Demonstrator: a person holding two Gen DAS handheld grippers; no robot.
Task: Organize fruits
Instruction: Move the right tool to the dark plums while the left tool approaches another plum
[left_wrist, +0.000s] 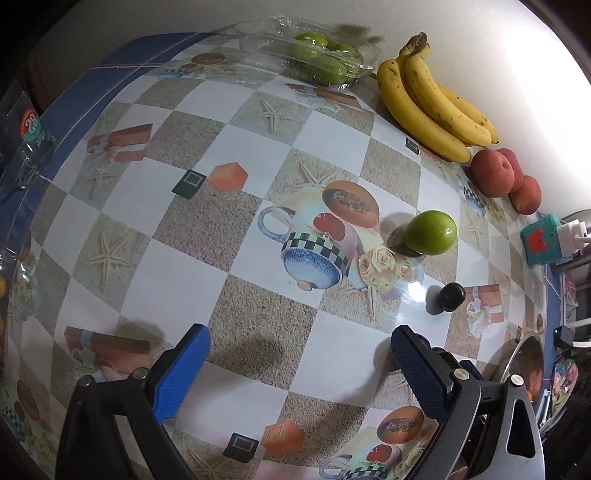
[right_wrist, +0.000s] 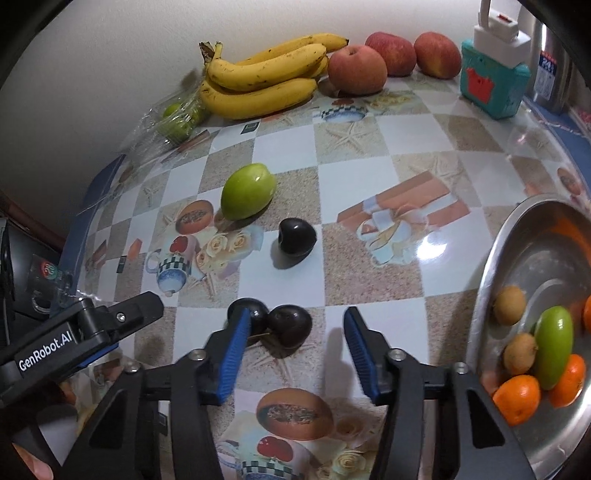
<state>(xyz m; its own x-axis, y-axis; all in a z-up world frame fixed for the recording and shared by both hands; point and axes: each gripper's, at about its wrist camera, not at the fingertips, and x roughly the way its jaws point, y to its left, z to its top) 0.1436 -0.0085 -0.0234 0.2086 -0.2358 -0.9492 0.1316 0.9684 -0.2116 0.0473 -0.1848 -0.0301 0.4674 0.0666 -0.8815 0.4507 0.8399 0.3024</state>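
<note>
My right gripper (right_wrist: 295, 345) points down at the table, its jaws open around a dark plum-like fruit (right_wrist: 290, 325); the right pad stands clear of it. A second dark fruit (right_wrist: 248, 314) lies partly behind the left finger (right_wrist: 232, 350). Farther off lie a third dark fruit (right_wrist: 297, 236) (left_wrist: 450, 295) and a loose green fruit (right_wrist: 247, 192) (left_wrist: 430, 232). My left gripper (left_wrist: 301, 354) hovers open over bare tablecloth with nothing between its fingers; its body (right_wrist: 92, 332) shows at the left of the right wrist view.
Bananas (right_wrist: 266, 77) (left_wrist: 432, 99) and peaches (right_wrist: 356, 68) (left_wrist: 495, 173) lie along the wall. A clear plastic box (left_wrist: 347, 79) holds green fruits. A metal bowl (right_wrist: 491, 258) at right holds oranges, a green fruit and small brown fruits. A teal plug block (right_wrist: 491, 85) stands behind.
</note>
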